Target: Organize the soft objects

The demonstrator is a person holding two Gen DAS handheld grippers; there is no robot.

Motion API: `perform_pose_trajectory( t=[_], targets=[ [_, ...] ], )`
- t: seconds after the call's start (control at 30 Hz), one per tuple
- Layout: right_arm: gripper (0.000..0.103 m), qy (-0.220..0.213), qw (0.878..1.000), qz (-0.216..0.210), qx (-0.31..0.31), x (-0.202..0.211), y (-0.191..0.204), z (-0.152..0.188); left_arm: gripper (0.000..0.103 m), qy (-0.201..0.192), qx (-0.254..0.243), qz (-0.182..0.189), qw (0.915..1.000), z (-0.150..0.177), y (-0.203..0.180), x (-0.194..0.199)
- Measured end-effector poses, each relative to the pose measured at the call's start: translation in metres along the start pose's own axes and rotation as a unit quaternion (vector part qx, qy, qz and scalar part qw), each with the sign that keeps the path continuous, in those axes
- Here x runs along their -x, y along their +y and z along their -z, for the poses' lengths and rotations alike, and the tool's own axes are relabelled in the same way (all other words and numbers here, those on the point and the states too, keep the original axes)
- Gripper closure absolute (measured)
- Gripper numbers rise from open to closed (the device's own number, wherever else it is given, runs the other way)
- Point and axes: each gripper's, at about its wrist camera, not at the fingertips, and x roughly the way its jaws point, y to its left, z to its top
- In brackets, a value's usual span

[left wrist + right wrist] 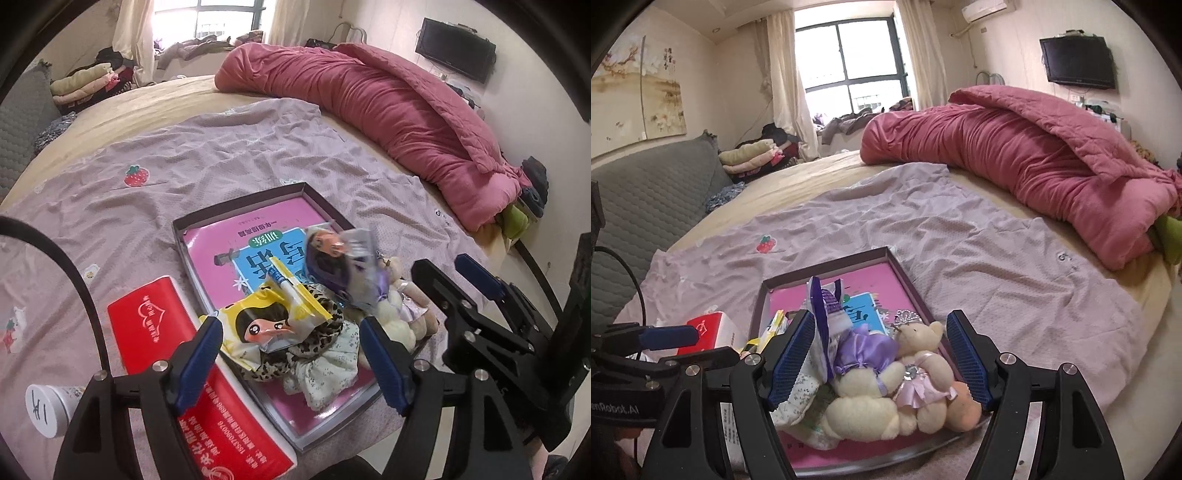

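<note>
A shallow dark box [236, 201] [827, 264] lies on the bed with a pink book in its bottom. Soft things are piled at its near end: a yellow cartoon packet [273, 321], a leopard-print scrunchie [325, 325], floral cloth [328, 365] and a purple packet [343, 254] [823, 314]. Two cream teddy bears in purple dresses [886, 376] [399, 314] lie there too. My left gripper [291, 363] hangs open over the yellow packet and scrunchie, with no pad pressing on them. My right gripper [881, 360] [454, 277] is open around the bears without touching them.
A red tissue pack [155, 325] [705, 328] lies left of the box, with a white cup [48, 410] nearer me. A lilac sheet [221, 147] covers the bed. A rolled pink quilt [388, 110] [1015, 158] lies along the far right. A black cable [74, 273] arcs at the left.
</note>
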Motion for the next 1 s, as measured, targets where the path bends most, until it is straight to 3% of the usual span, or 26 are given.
perform_pose_trajectory(
  t=[0.4, 0.73, 1.0],
  targets=[
    [0.027, -0.026, 0.999, 0.0, 0.019, 0.052, 0.026, -0.003, 0.025, -0.027, 0.007, -0.02, 0.9994, 0.016, 0.006, 0.037],
    [0.027, -0.04, 0.998, 0.007, 0.055, 0.099, 0.061, -0.004, 0.025, -0.036, 0.029, -0.011, 0.9989, 0.037, 0.018, 0.07],
    [0.026, -0.038, 0.997, 0.059, 0.041, 0.13, 0.082, 0.014, 0.025, -0.051, 0.024, -0.021, 0.9982, 0.061, 0.025, 0.103]
  ],
)
